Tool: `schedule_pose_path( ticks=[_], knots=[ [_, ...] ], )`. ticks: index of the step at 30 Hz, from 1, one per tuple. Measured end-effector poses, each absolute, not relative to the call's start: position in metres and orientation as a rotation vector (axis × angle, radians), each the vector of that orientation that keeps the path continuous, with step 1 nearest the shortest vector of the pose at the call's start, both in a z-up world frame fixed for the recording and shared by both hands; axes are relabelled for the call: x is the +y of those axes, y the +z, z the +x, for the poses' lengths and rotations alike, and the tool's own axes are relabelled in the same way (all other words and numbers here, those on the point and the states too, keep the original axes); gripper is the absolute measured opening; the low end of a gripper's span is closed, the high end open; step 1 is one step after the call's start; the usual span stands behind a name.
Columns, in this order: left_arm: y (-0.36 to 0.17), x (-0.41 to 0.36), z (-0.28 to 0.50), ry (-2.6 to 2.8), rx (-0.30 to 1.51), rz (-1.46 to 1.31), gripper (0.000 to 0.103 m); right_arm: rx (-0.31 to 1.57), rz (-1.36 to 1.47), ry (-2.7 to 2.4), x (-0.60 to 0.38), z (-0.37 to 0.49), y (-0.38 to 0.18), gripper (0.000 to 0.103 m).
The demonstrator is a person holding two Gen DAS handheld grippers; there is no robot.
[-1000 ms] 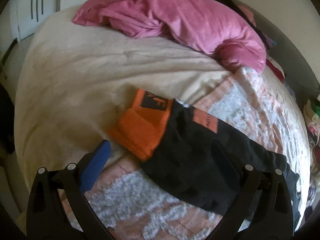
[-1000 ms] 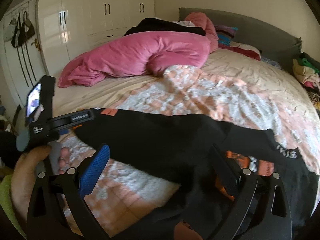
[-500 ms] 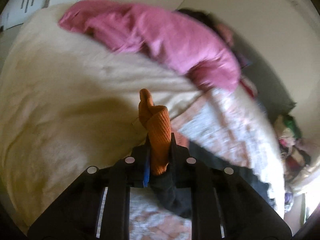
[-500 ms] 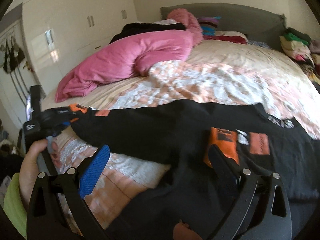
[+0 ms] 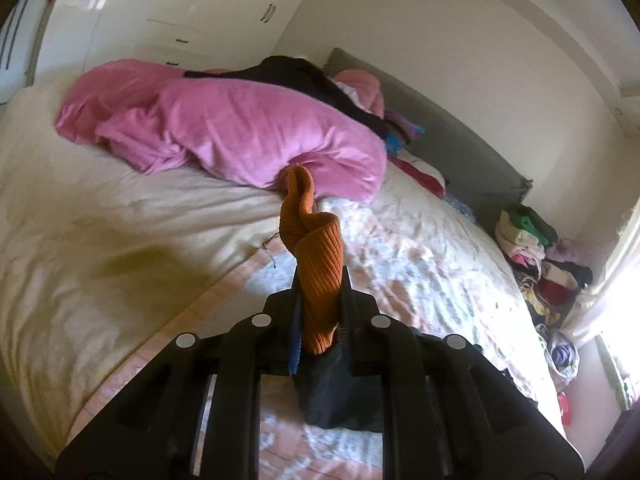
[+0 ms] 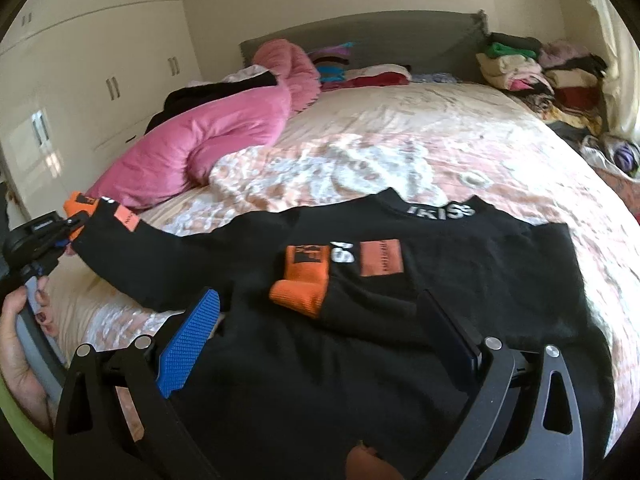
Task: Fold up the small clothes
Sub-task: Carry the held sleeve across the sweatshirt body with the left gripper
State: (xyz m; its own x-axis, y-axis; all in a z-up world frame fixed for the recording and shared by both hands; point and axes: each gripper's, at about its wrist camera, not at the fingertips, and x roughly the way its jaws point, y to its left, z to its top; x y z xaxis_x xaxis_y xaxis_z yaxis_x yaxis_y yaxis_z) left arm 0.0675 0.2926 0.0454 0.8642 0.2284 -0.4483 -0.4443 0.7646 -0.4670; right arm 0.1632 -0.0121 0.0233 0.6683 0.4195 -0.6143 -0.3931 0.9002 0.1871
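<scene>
A small black sweater [image 6: 420, 280] with orange cuffs and orange patches lies spread on the bed. One sleeve is folded across its chest, its orange cuff [image 6: 300, 280] pointing left. My left gripper [image 5: 320, 312] is shut on the other sleeve's orange cuff [image 5: 316, 256], which sticks up between the fingers, black sleeve cloth hanging below. In the right wrist view that left gripper [image 6: 68, 226] holds the cuff lifted at the far left, the sleeve stretched out. My right gripper [image 6: 320, 320] hovers open over the sweater's lower body, with no cloth between its fingers.
A pink duvet [image 5: 240, 132] lies bunched at the back left of the bed, dark clothes on top of it. A heap of mixed clothes [image 6: 540, 72] fills the back right corner by the grey headboard [image 6: 360, 36]. White wardrobes [image 6: 92, 64] line the left wall.
My left gripper closed on the orange cuff and lifted it off the bed, tilting upward. My right gripper swung right, over the sweater's body, and stayed open.
</scene>
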Motion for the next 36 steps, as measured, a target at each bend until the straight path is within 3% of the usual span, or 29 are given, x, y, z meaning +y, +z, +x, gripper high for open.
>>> schedule_pose_path(
  ticks=[36],
  knots=[
    [0.101, 0.135, 0.144, -0.085, 0.446, -0.450, 0.008, 0.634, 0.176, 0.235, -0.127, 0.151, 0.043, 0.098]
  ],
)
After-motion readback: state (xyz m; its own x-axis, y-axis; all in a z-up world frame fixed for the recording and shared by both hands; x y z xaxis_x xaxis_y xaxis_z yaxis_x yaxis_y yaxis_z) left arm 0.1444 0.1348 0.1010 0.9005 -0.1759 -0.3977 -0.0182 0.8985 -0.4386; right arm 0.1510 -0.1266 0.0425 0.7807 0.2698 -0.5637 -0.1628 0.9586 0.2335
